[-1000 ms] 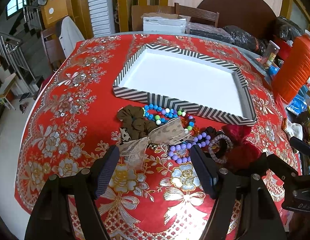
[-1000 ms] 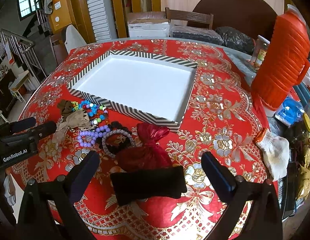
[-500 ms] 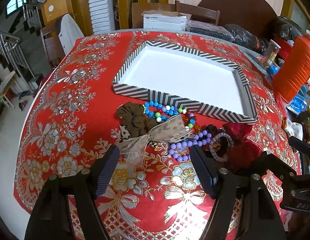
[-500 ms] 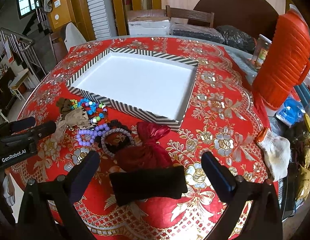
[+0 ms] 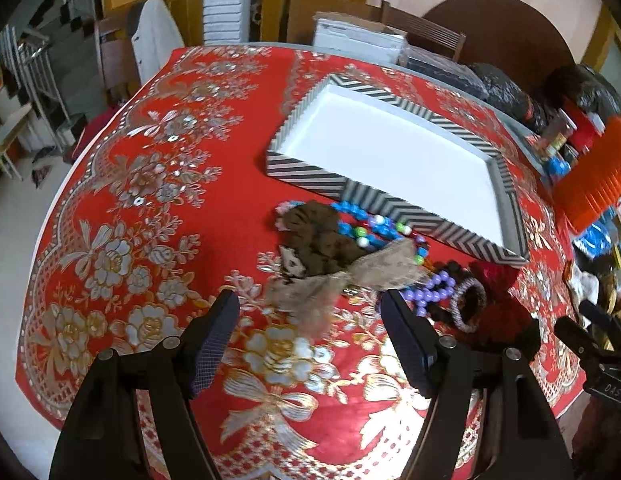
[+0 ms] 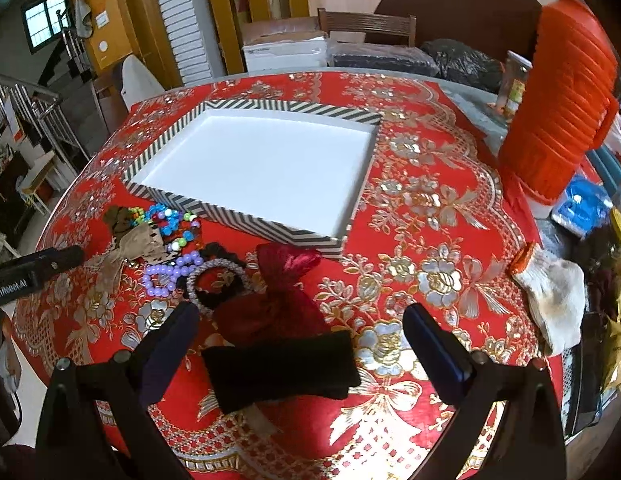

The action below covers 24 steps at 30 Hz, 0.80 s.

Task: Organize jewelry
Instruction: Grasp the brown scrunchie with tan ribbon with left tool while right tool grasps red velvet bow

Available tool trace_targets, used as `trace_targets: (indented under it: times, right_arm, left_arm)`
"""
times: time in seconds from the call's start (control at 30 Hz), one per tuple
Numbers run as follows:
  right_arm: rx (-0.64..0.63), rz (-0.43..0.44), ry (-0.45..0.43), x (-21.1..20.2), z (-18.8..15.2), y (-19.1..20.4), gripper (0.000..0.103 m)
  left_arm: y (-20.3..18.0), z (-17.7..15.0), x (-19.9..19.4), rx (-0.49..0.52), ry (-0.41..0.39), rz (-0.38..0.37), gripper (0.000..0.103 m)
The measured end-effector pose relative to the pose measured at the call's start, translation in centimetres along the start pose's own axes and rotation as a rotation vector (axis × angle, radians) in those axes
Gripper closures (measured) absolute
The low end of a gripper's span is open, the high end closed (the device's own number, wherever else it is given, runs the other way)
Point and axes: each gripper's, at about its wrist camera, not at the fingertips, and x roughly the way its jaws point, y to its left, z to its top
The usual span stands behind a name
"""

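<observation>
We find the left gripper with its jaws spread wide and nothing between them, poised above the red tablecloth just short of the jewelry pile. The right gripper likewise stands wide apart and empty, with a black pouch lying on the cloth between its fingers.

The jewelry lies heaped on the cloth just beside the near wall of the striped tray. We note a brown scrunchie, a tan lace bow draped partly over it, a string of blue and mixed beads against the tray wall, a purple bead bracelet, and a pale beaded ring touching a red drawstring bag. The tray interior is white and holds nothing.

To the right stand an orange jug and a white glove.
</observation>
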Motion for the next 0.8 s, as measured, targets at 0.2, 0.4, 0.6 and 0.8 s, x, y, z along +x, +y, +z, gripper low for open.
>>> trace_targets:
  times: [0.2,0.4,0.6,0.8]
  right_arm:
    - [0.051,0.005,0.019,0.7,-0.3,-2.0,0.007]
    - [0.096,0.015,0.050,2.2,-0.2,-3.4,0.027]
    - [0.083,0.050,0.062,4.1,1.0,-2.5,0.031]
    - [0.045,0.053,0.118,7.6,1.9,-1.0,0.032]
  left_arm:
    - [1.5,1.5,0.8,-0.023,0.010,-0.017,0.046]
    - [0.9,3.5,2.6,0.013,0.016,-0.031,0.046]
    - [0.0,5.2,4.7,0.059,0.036,-0.045,0.046]
    - [-0.8,5.9,6.9,0.117,0.086,-0.070,0.077]
